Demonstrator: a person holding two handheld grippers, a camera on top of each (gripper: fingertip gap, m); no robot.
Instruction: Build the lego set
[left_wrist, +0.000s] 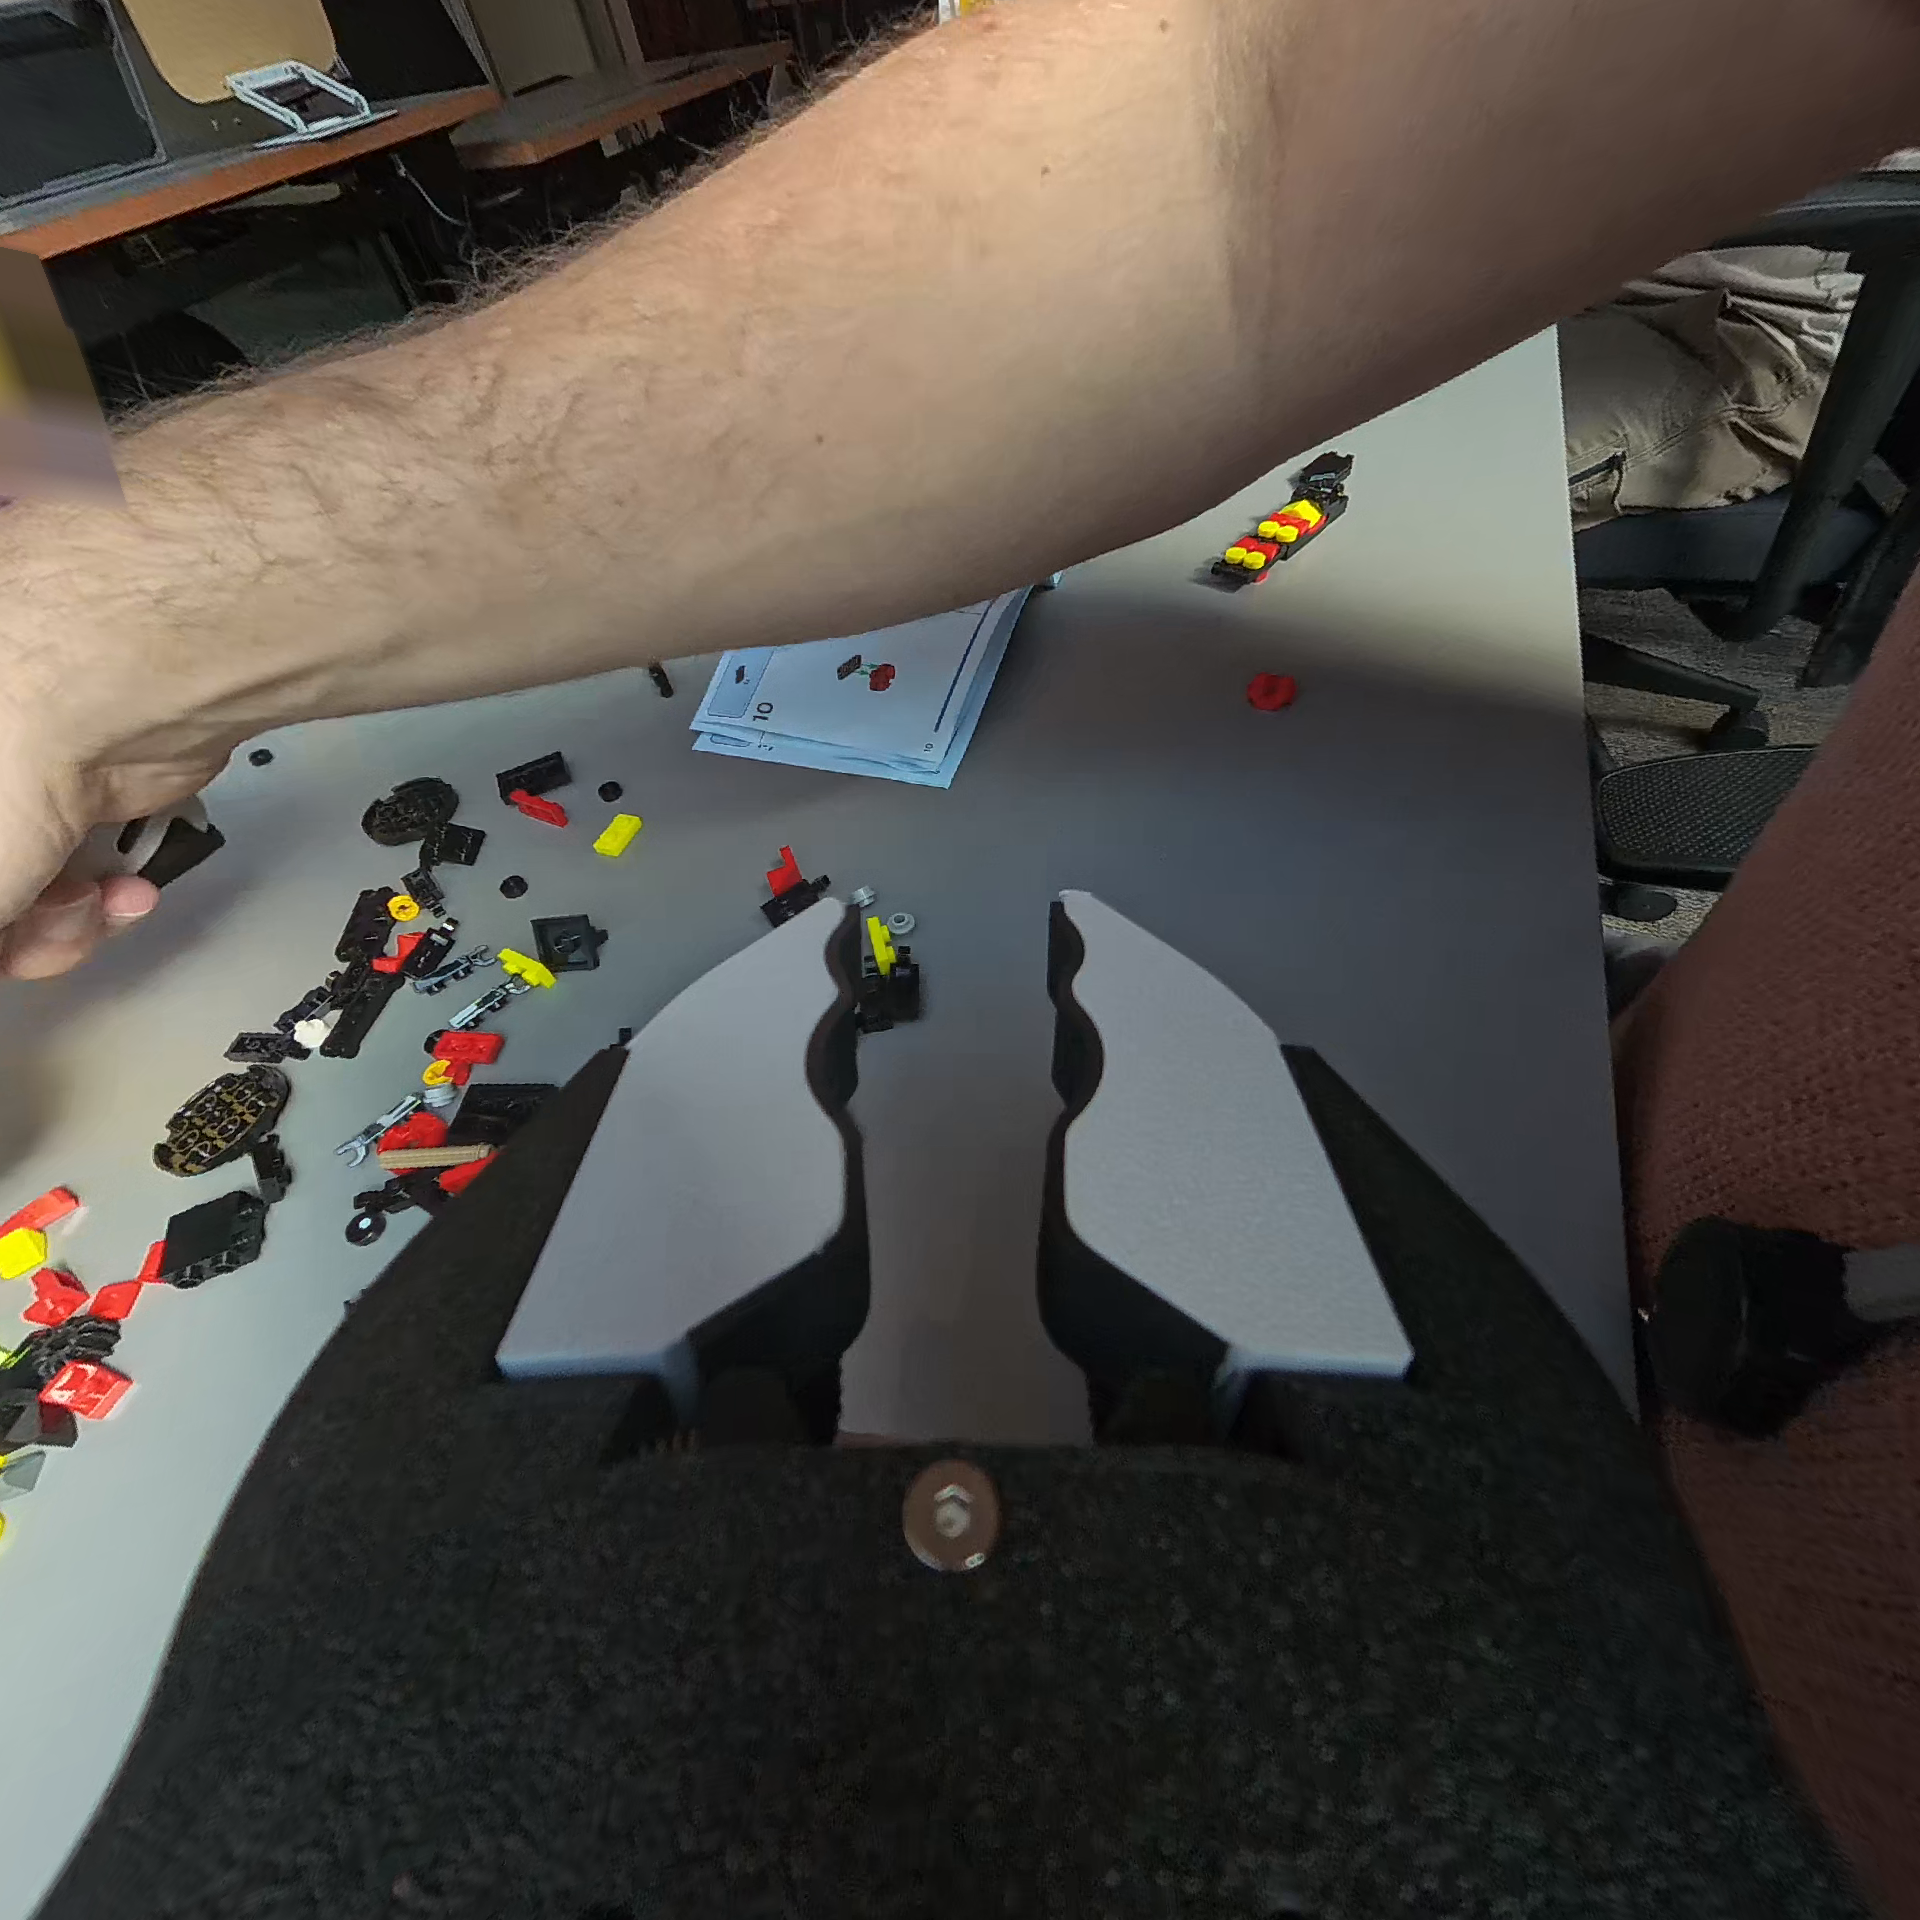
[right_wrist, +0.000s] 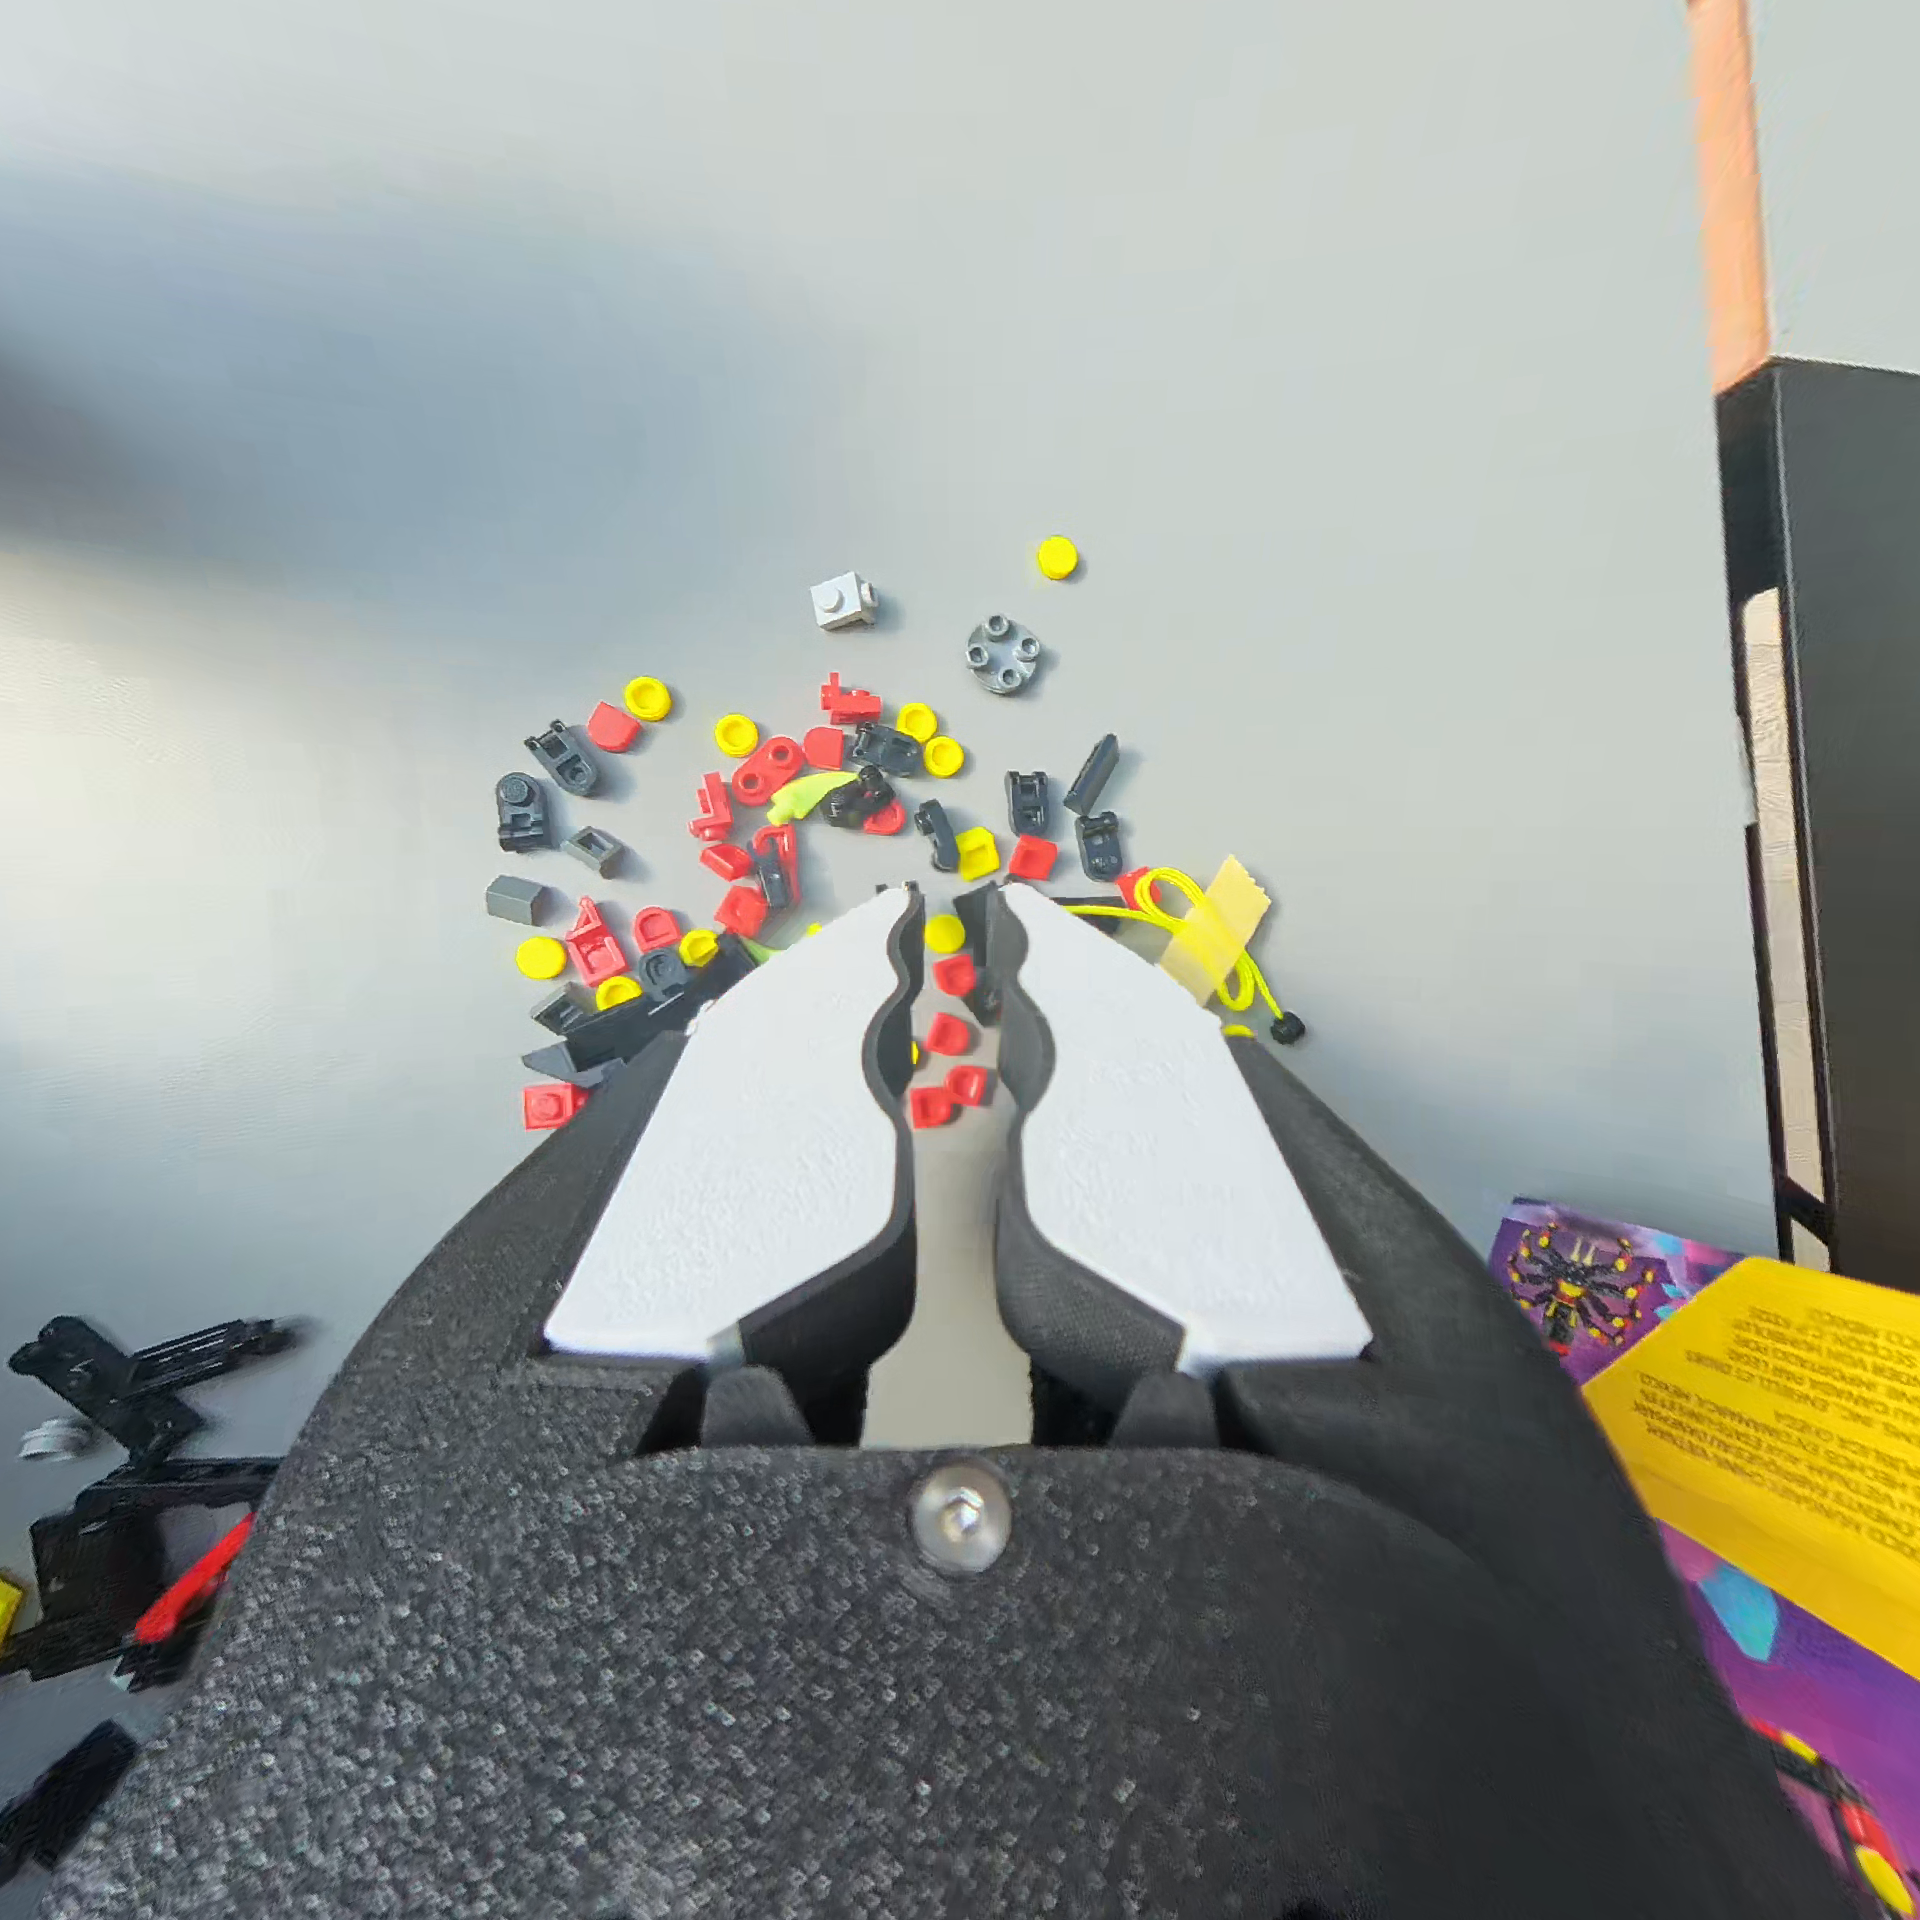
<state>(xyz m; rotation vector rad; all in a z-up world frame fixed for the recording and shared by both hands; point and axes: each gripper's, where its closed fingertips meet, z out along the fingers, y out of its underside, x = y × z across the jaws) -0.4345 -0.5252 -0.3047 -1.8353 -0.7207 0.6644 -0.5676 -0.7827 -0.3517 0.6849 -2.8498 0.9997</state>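
Observation:
In the left wrist view my left gripper is open and empty, low over the grey table. A small black and yellow assembly lies beside its left fingertip. A longer black, yellow and red build lies at the far right. In the right wrist view my right gripper hangs over a pile of small red, yellow and black pieces. Its jaws stand a narrow gap apart with nothing between them. A yellow round tile and red tiles lie on the table under the gap.
A person's bare forearm crosses the left wrist view above the instruction booklet. Loose pieces spread to the left, and a red round piece lies alone. The set's purple and yellow box and a black assembly flank my right gripper. About 30 centimetres separates my left fingertips from my right.

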